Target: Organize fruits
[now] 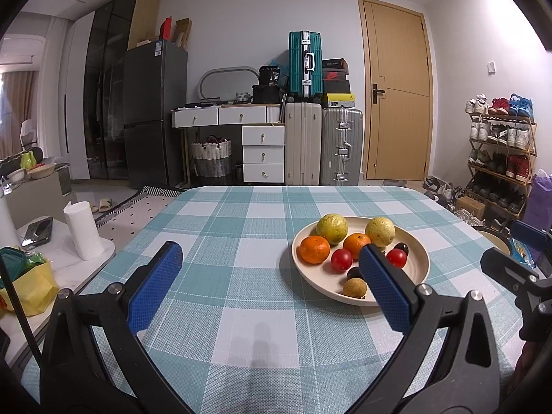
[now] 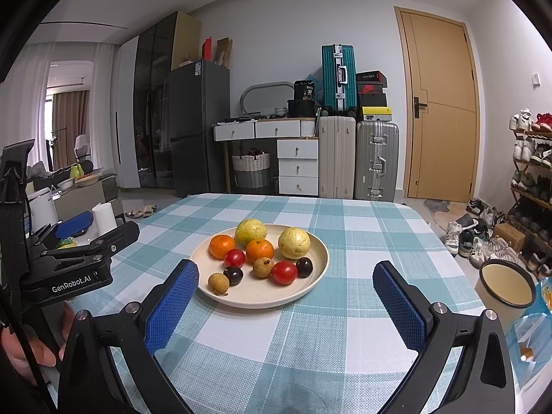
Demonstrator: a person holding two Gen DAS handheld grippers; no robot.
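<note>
Two pairs of blue-padded tongs hover above a table (image 2: 362, 227) covered in a teal-and-white check cloth, each spread wide with nothing between its pads. The left tongs (image 1: 272, 269) hang over bare cloth, with a cream plate (image 1: 419, 265) of fruit ahead and to their right; their right pad overlaps the plate's near side in the left wrist view. The right tongs (image 2: 286, 288) face the same plate (image 2: 321, 262) almost head-on, its near rim lying just beyond and between their two fingers.

On the plate, two yellow-green guavas (image 2: 250, 231) sit at the far side, away from both tongs. Two oranges (image 2: 259, 250) lie in front of them, one toward the left edge. Two red tomatoes (image 2: 284, 272), two dark plums (image 2: 304, 266) and two brown longans (image 2: 218, 282) fill the near half, one longan closest to the right tongs' left finger. All the fruit rests inside the plate; none lies on the cloth.

In the right wrist view, the left tongs' black body appears at the far left, well apart from the plate, gripped by a hand (image 2: 31, 348). A cream-lined bin (image 2: 505, 284) stands beyond the table edge to the right of the right tongs. A roll of paper towel (image 1: 82, 230) stands on a side surface left of the left tongs.
</note>
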